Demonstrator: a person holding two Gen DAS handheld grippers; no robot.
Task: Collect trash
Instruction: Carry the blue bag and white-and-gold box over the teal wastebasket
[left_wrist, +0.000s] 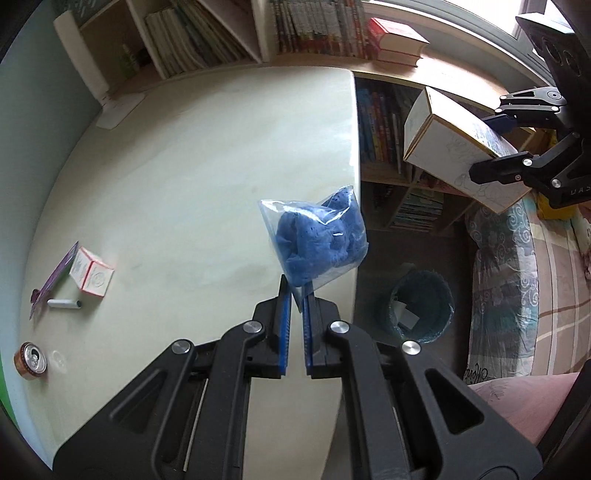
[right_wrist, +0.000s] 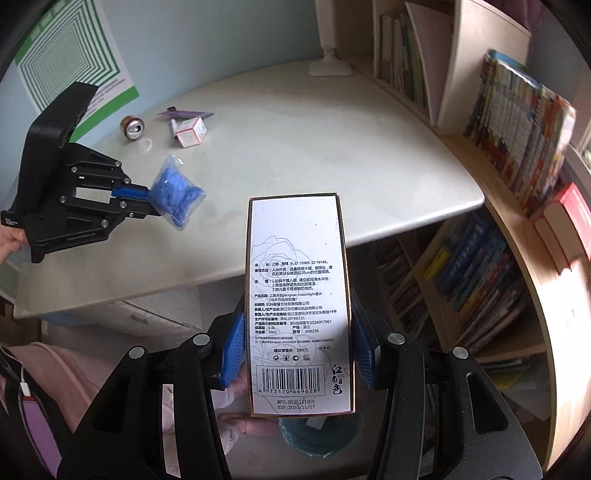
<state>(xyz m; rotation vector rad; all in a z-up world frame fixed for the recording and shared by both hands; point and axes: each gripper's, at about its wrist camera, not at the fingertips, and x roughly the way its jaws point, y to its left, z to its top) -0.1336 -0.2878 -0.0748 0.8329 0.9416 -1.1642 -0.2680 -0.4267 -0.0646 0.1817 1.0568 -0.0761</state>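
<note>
The left tongs (left_wrist: 296, 295) are clamped on the corner of a clear plastic bag (left_wrist: 317, 240) stuffed with blue material, held in the air over the counter's (left_wrist: 184, 177) edge; the right tongs (right_wrist: 299, 354) grip a tall white carton (right_wrist: 295, 295) by its two long sides, out past the counter; a teal-lined waste bin (left_wrist: 421, 306) stands on the floor below, seemingly with scraps of paper inside; a drink can (left_wrist: 30, 360), a small pink-edged box (left_wrist: 92, 277) and a marker (left_wrist: 64, 303) lie on the counter.
</note>
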